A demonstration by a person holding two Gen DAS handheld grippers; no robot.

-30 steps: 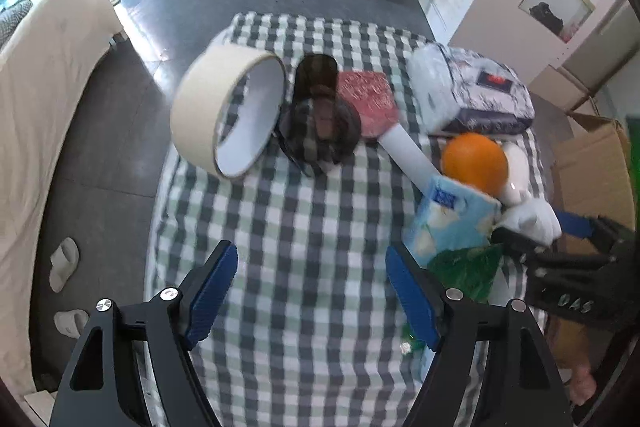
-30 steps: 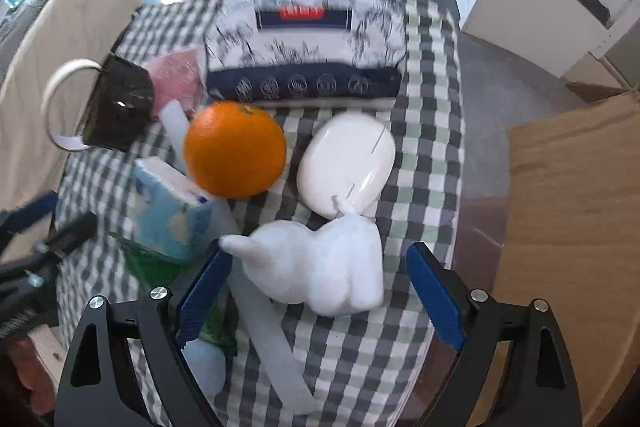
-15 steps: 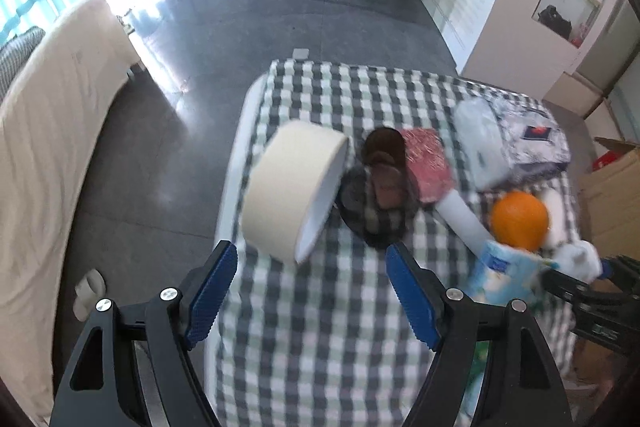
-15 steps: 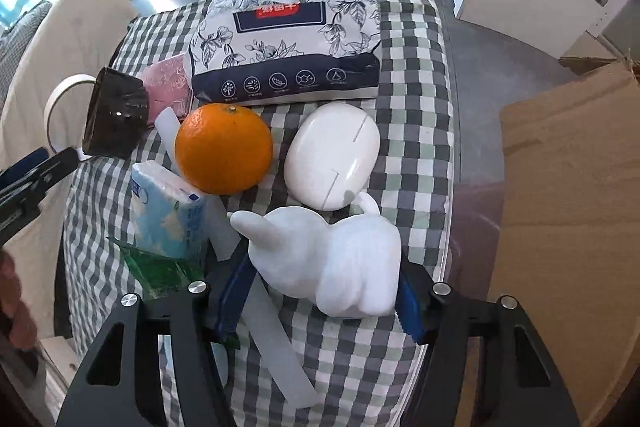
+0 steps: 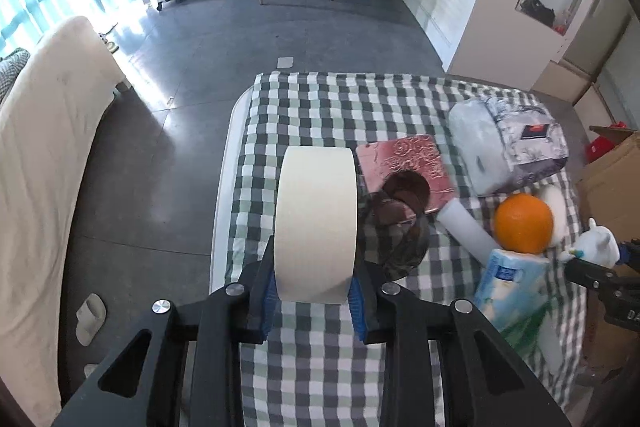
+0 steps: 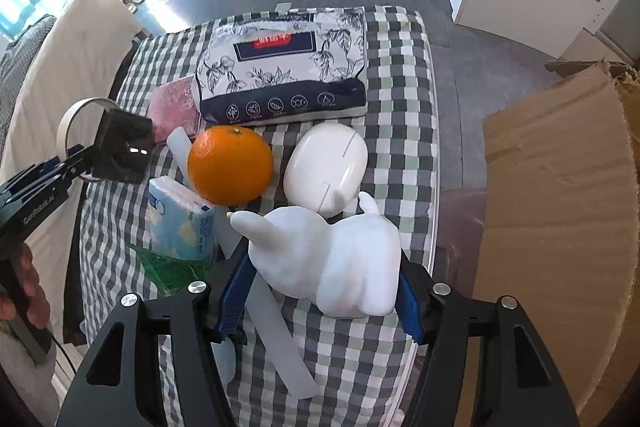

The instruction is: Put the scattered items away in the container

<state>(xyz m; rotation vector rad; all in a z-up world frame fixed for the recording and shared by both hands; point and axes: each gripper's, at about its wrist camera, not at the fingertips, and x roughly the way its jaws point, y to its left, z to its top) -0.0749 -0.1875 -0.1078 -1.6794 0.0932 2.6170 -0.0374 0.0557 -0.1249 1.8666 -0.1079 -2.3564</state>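
The left tongs [image 5: 314,301] are clamped on a big roll of cream tape [image 5: 316,223]. The roll stands on its edge, with its flat round sides pressed by the blue pads [image 5: 269,297]. Its hole runs from side to side, and its curved outside faces the camera. It is held above the checked tabletop [image 5: 304,123], near the left edge.

The right tongs [image 6: 320,293] are clamped on a white toy animal [image 6: 332,259]. The toy lies longways across the tongs, from one pad to the other. Its pointed end sticks out to the left and a little up, toward the blue tissue pack [image 6: 180,223].

Just past the toy sits a white oval case [image 6: 326,169]. An orange [image 6: 230,165] is beside it and touches the tissue pack. A long white strip [image 6: 276,339] lies under the toy, slanting toward the near edge. A large flowered pack of wipes [image 6: 280,67] lies across the far side. A pink packet [image 6: 174,111] is next to it, and a dark cup [image 6: 124,147] lies on its side near the tape.

A brown cardboard box [image 6: 560,207] stands to the right of the tabletop.
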